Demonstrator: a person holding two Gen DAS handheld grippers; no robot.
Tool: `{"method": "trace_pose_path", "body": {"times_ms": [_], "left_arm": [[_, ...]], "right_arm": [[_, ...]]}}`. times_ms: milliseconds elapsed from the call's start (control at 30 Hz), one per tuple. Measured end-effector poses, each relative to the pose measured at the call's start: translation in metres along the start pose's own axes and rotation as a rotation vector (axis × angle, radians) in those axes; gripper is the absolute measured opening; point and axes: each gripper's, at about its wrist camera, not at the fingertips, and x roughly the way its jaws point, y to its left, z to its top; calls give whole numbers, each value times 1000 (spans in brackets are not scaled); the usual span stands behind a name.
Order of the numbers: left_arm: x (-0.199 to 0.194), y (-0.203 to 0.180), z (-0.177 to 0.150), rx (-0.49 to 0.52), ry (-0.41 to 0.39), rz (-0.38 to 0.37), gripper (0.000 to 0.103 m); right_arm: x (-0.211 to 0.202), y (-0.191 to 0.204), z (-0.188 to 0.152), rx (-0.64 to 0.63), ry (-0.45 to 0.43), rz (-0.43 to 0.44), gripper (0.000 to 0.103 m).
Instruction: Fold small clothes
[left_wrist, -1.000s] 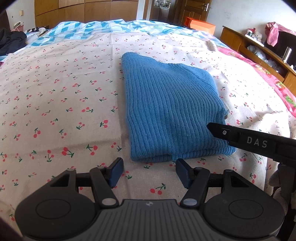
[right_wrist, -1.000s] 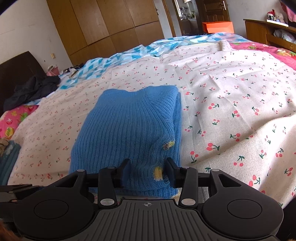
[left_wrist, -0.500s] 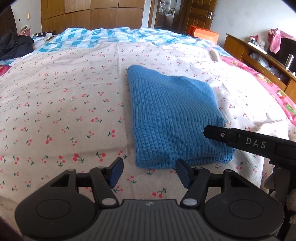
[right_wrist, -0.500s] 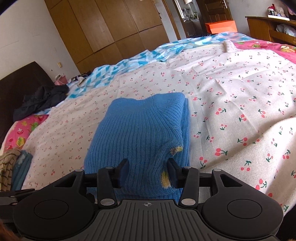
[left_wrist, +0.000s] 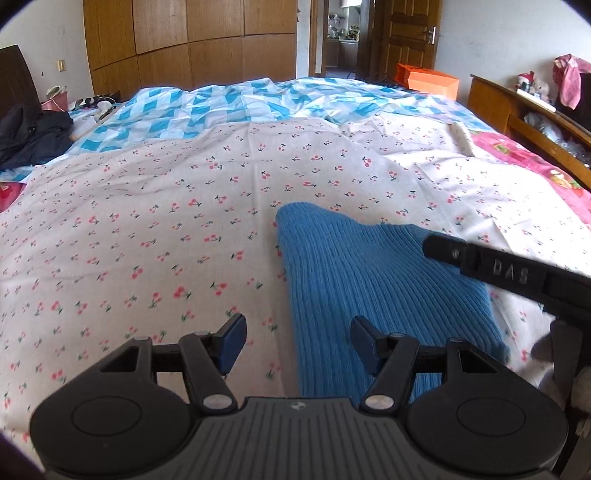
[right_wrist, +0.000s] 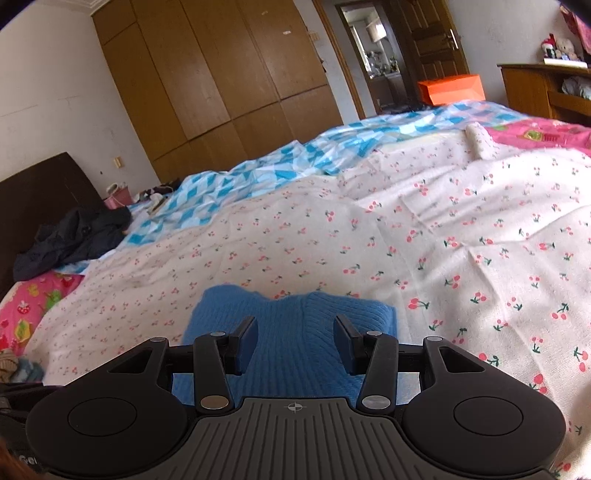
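At far left a dark garment (left_wrist: 31, 134) lies heaped beside the pink pillow (right_wrist: 31, 301), which shows plainly only in the right wrist view. The left hand-held gripper (left_wrist: 297, 341) hangs with jaws spread wide and empty over the cherry-print sheet (left_wrist: 147, 221) of the bed. Just right of it, the folded blue knit sweater (left_wrist: 369, 280) lies flat on the sheet. The right hand-held gripper (right_wrist: 295, 345), jaws likewise apart and holding nothing, sits above the sweater's near edge; only the left wrist view catches its black side lettered "DAS". An orange box (left_wrist: 426, 79) stands beyond the bed, a wooden shelf (left_wrist: 517, 107) at far right.
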Motion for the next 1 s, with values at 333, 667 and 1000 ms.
{"method": "trace_pose_path", "body": {"times_ms": [333,667,1000], "left_arm": [[29,-24,6,38,49,26,69],[-7,-22,-11,15,48,40,74],[-24,-23,-34,37,73,46,75]], "right_arm": [[9,-21,-6,-10,52,-14,42],[-25,-13,-7,-2,35,23,46],[-47,5,-24,-58,76,8,47]]}}
